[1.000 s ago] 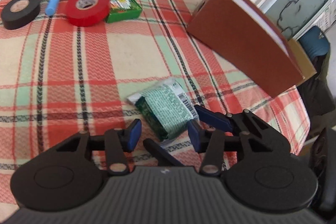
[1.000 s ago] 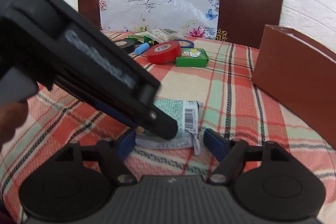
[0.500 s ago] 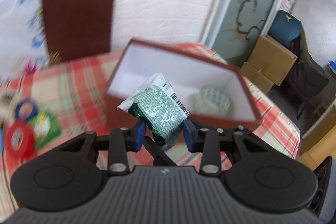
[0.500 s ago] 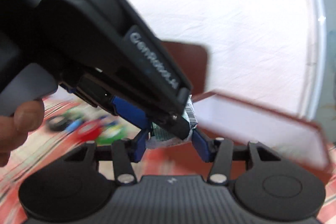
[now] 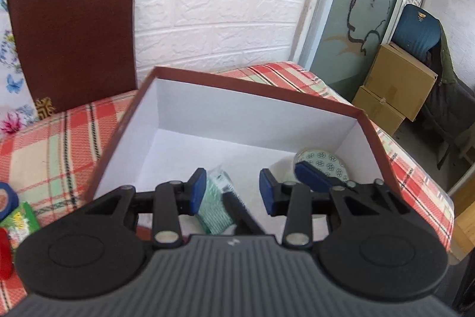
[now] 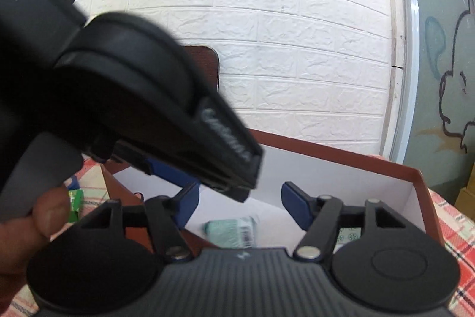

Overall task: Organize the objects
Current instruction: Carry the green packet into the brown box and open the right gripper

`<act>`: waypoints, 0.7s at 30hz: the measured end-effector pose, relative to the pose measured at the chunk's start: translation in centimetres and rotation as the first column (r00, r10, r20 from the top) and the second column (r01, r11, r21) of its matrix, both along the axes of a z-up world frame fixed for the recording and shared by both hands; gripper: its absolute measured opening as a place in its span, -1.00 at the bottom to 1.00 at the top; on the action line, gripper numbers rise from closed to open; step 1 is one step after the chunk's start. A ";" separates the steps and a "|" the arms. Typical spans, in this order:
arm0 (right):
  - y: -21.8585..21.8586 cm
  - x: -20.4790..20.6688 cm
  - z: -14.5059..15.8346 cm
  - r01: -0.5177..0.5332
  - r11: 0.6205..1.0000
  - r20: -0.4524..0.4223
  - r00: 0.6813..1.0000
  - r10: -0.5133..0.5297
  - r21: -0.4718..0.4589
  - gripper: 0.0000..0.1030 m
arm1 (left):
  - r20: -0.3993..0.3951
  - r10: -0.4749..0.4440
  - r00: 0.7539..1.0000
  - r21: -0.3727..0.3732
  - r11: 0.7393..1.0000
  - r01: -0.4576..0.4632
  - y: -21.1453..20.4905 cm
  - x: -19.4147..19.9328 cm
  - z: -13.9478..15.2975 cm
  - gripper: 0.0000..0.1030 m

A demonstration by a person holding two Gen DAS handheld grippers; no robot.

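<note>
A brown box with a white inside stands open on the plaid table. The green and white packet lies on the box floor, below and between my open left gripper; it also shows in the right wrist view. A patterned green tape roll sits in the box's right corner. My right gripper is open and empty over the box, with the left gripper's body crossing in front of it.
A blue tape roll, a green packet and a red tape roll lie on the plaid cloth at the left. A brown chair back stands behind the table. Cardboard boxes stand at the right.
Both grippers carried the packet up from the table and over the box, then opened. The packet has dropped onto the box floor.
</note>
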State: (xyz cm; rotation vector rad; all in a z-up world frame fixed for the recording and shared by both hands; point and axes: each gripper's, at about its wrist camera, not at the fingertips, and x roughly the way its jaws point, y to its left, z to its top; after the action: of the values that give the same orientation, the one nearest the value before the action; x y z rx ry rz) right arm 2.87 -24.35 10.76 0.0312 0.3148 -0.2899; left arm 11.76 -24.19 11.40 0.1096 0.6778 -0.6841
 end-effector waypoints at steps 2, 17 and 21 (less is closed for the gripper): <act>0.2 -0.8 0.2 0.009 1.000 0.021 1.000 -0.009 0.027 0.23 | 0.036 0.020 0.999 0.028 0.999 -0.021 0.9 -1.0 0.5 -0.14; 9.3 -4.2 -1.7 -0.157 0.980 -0.073 0.983 0.166 0.120 0.28 | 0.128 0.209 0.969 0.111 0.968 -0.224 12.8 -7.3 -0.6 -0.10; 11.4 -4.1 -3.5 -0.200 0.968 -0.148 0.964 0.222 0.149 0.28 | 0.102 0.294 0.950 0.133 0.943 -0.306 16.4 -7.0 -2.0 -0.09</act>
State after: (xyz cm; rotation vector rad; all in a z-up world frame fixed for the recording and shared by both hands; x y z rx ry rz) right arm -1.23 -12.99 7.22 0.1050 0.4965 -0.0584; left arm 4.75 -7.75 9.41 0.1655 0.6497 -0.3331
